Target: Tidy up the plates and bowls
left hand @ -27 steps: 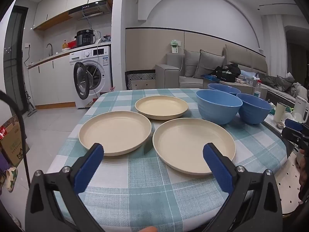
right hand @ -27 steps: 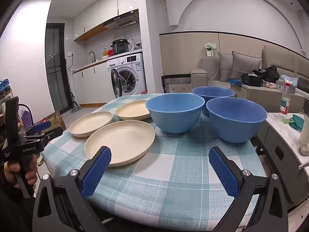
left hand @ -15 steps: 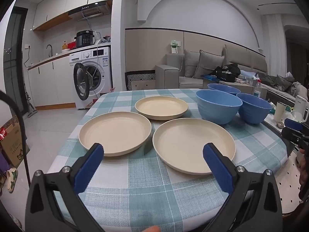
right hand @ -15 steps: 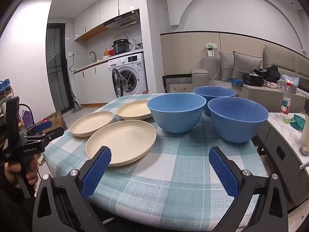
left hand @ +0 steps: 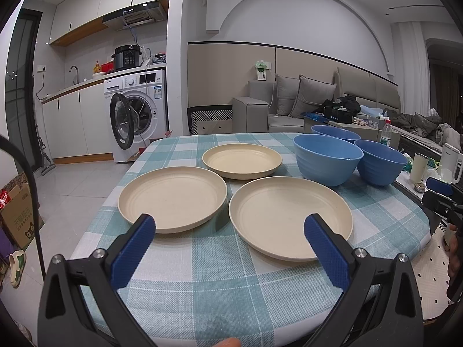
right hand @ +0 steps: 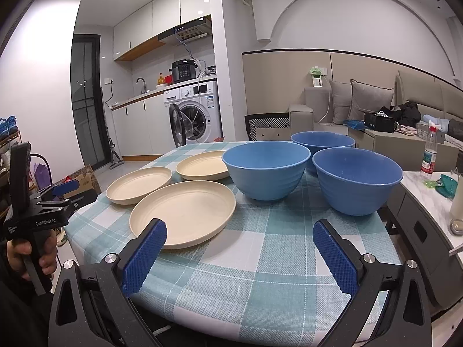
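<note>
Both the left tongs (left hand: 228, 231) and right tongs (right hand: 240, 237) hang spread wide and empty at the checked worktop's (left hand: 220, 283) near edge, where three cream plates (left hand: 289, 217) lie beside three blue bowls (right hand: 266, 167)

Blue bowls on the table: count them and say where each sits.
3. Left bowl is beside the plates; right bowl stands near the table's right edge; back bowl sits behind both, partly hidden. None stacked.
</note>
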A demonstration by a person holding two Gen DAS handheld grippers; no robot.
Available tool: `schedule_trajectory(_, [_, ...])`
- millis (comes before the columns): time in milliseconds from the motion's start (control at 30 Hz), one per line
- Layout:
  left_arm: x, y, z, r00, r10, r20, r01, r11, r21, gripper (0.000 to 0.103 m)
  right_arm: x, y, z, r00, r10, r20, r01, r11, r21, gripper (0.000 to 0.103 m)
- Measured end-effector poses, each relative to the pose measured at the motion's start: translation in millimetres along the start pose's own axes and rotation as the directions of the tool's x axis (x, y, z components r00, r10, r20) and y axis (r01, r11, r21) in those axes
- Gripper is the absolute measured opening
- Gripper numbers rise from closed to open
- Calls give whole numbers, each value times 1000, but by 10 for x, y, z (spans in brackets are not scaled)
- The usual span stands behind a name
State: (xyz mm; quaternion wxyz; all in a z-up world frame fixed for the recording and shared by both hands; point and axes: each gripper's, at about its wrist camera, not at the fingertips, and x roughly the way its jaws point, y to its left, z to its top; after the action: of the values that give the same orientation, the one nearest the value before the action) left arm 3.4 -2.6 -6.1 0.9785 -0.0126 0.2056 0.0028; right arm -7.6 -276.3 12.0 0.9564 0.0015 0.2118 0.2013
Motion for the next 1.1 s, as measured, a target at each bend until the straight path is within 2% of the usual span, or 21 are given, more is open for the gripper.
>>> schedule_trajectory(1100, [-67, 52, 26, 1000, -3, -6, 3, 1000, -6, 103, -8, 27, 0, 1000, 4, -1, -4, 1000, 4, 103])
